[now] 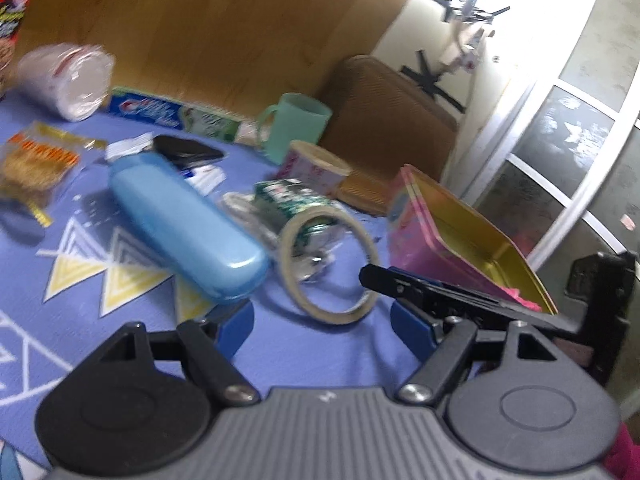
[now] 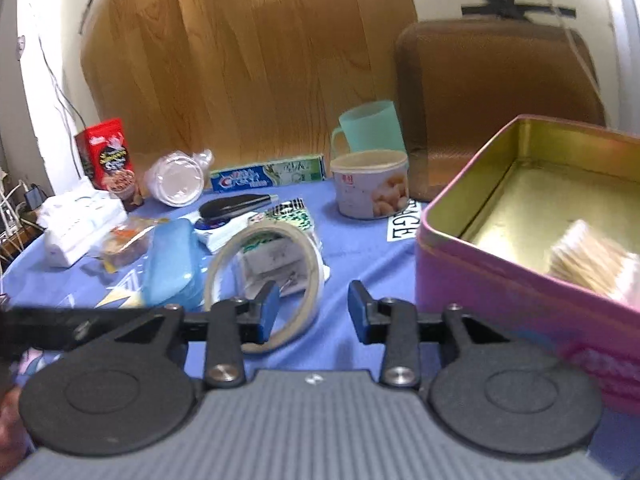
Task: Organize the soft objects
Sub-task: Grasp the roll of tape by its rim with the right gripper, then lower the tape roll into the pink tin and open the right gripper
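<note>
A pink tin (image 2: 500, 292) with a gold inside stands at the right, and a blurred tan and pink soft bundle (image 2: 596, 264) lies in it. My right gripper (image 2: 314, 312) is open left of the tin, above the cloth, with nothing between its blue pads. A tape roll (image 2: 308, 256) stands just ahead of its left finger. My left gripper (image 1: 324, 324) is open and empty, just short of the same tape roll (image 1: 288, 248). The pink tin (image 1: 416, 236) is to its right. A clear bag with a green packet (image 1: 288, 200) lies behind the roll.
On the blue tablecloth (image 1: 320, 360) lie a light blue case (image 1: 188, 224), a snack packet (image 1: 40, 168), wrapped cups (image 1: 72, 80), a toothpaste box (image 2: 268, 174), a mint mug (image 2: 372, 124), a white tub (image 2: 372, 184) and a red box (image 2: 108, 152). A wooden board (image 2: 240, 60) stands behind.
</note>
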Demonstrator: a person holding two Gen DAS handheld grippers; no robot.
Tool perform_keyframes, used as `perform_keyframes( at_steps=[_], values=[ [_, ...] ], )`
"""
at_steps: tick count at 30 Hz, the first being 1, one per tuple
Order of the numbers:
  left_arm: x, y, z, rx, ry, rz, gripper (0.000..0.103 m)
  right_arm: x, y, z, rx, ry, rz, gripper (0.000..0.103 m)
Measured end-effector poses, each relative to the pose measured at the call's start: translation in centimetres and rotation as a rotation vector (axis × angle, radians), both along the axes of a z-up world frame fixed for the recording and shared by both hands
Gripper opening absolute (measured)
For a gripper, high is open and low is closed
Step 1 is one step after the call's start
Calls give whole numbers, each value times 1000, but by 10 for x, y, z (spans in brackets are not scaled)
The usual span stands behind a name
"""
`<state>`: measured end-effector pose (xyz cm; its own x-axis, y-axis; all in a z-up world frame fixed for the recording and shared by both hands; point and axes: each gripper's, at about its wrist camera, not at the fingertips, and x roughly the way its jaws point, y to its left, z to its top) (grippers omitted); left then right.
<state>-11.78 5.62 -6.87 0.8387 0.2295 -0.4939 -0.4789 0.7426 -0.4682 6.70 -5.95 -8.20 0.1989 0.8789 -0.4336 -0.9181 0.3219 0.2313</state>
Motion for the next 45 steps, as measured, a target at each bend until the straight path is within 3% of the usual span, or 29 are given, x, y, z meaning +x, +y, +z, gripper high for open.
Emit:
perform_keyframes(
  at_steps=[1, 2, 5, 8, 11, 13, 16, 21, 28, 32, 34, 36, 37, 38, 40, 45],
  values=[
    [-2, 1, -1, -11, 0, 4, 77, 3, 5, -3, -15, 17, 3, 21],
    [-3, 5, -2, -18, 2, 0, 77, 6, 5, -6, -20, 42, 3, 17],
    [2, 1, -4, -23, 17, -21, 74, 3, -15, -9, 4, 103, -6, 16],
    [17, -5, -10, -50, 37, -81, 62, -6, -47, -8, 28, 118, -4, 16],
    [35, -17, -14, -25, 65, -135, 44, -12, -78, -12, 48, 138, -19, 15],
    [43, -24, -17, -17, 87, -169, 25, -16, -91, -15, 49, 138, -31, 16],
    [51, -29, -13, -12, 93, -184, 17, -19, -101, -13, 64, 85, -68, 15],
    [75, -46, 19, 67, 48, -237, 17, -12, -116, 10, 170, -17, -138, 13],
    [146, -67, 64, 175, -9, -318, 17, 30, -135, 36, 278, -115, -287, 13],
    [196, -81, 70, 197, -11, -362, 18, 60, -142, 35, 284, -143, -404, 13],
    [217, -91, 67, 230, 14, -363, 28, 74, -141, 30, 265, -164, -468, 14],
    [227, -97, 62, 241, 45, -363, 31, 88, -139, 22, 207, -213, -544, 18],
    [228, -98, 59, 234, 52, -366, 31, 95, -137, 17, 157, -233, -588, 27],
    [225, -99, 57, 220, 46, -373, 31, 103, -139, 13, 126, -216, -625, 29],
    [214, -97, 54, 212, 31, -379, 35, 111, -159, 8, 186, -130, -653, 29],
    [165, -81, 50, 208, 13, -346, 35, 104, -174, 12, 227, -132, -675, 29]
  ],
)
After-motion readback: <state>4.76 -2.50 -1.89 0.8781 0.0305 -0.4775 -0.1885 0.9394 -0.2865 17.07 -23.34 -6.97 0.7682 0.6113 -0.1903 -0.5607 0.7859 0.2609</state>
